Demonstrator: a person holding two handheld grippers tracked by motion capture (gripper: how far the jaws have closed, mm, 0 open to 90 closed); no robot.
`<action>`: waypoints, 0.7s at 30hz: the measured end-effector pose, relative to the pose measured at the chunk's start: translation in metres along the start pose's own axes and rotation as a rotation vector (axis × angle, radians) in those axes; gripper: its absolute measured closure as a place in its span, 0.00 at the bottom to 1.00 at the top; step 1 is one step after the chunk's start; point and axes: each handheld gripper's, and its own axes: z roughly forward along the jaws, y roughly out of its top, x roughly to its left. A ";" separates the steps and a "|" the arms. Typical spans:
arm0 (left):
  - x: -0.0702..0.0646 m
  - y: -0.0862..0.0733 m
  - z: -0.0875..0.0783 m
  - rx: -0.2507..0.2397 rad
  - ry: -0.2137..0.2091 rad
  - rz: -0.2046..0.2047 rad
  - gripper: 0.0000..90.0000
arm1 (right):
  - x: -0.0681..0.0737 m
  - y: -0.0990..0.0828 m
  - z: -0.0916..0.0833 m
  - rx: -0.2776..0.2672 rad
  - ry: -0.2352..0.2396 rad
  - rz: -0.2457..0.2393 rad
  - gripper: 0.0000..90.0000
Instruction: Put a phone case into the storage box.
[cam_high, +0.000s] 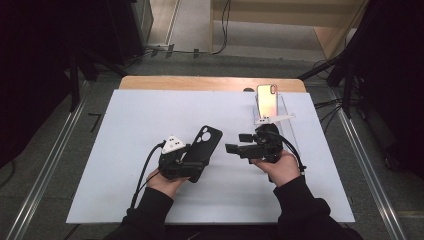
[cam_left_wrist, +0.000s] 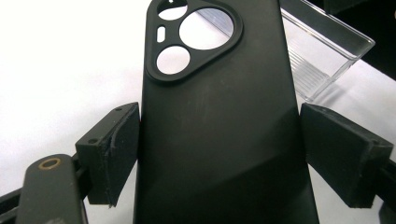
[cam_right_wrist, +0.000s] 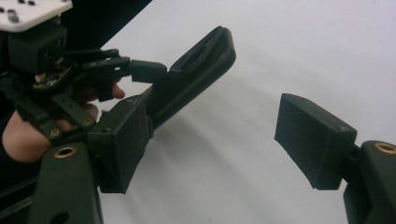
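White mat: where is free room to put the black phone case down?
The white mat is bare left of the left tongs and along its near edge. It is crowded at the right, around the clear stand with the phone.

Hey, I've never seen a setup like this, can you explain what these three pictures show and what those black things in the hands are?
A person at a table holds a two-jaw tool in each hand. The high view looks down from above; the other two come from cameras riding on each tool. The left gripper clamps a matte black phone case with a rounded camera cutout by its sides. The right gripper is open and holds nothing. On the white table sheet a clear plastic stand props up a shiny phone.
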 end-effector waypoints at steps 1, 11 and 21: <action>-0.001 -0.001 0.001 -0.006 0.005 0.002 0.17 | 0.000 0.001 0.001 -0.004 -0.003 0.001 0.26; -0.008 -0.009 0.005 -0.098 0.039 0.023 0.17 | -0.001 0.011 0.014 -0.016 -0.003 0.026 0.25; -0.019 -0.014 0.005 -0.178 0.054 0.060 0.17 | -0.003 0.018 0.029 -0.015 0.024 0.070 0.25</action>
